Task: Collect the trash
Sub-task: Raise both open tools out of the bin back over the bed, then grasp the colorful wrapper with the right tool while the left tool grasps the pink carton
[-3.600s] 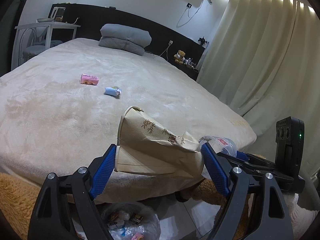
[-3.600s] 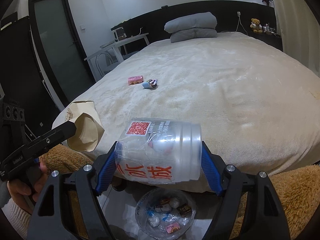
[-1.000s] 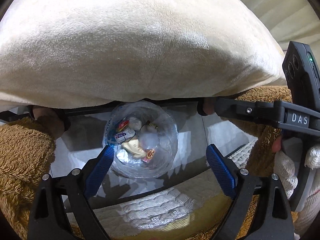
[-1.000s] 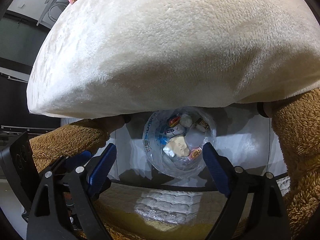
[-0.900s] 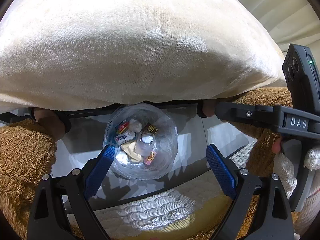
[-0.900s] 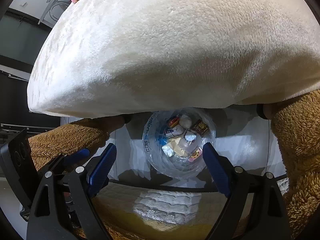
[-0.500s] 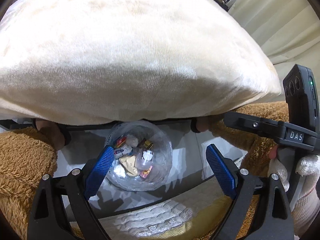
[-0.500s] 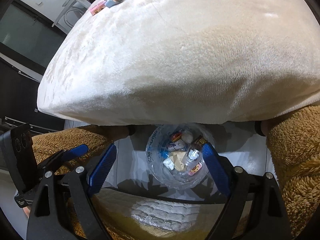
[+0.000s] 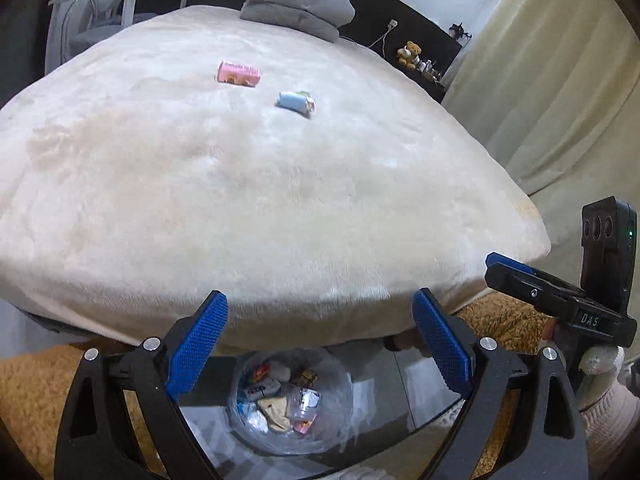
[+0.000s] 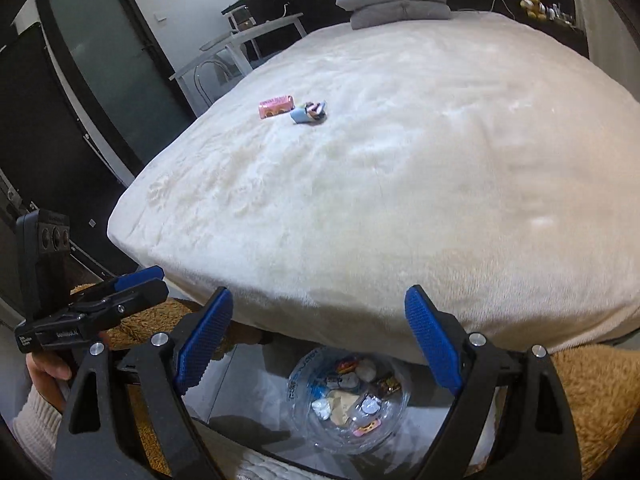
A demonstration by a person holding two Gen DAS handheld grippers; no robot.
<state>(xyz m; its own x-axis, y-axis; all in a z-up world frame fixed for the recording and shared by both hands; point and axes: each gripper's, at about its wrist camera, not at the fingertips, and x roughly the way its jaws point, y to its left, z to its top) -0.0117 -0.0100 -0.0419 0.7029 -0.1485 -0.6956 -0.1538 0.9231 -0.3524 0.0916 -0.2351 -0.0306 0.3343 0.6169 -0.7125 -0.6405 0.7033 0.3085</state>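
Trash bin now holds the dropped bag and cup; both grippers wide, empty, lifted toward pink box and blue wrapper.

Two pieces of trash lie on the bed: one pink box and one blue wrapper. One clear trash bag sits below the bed's near edge. Two gray pillows are stacked at its far edge.
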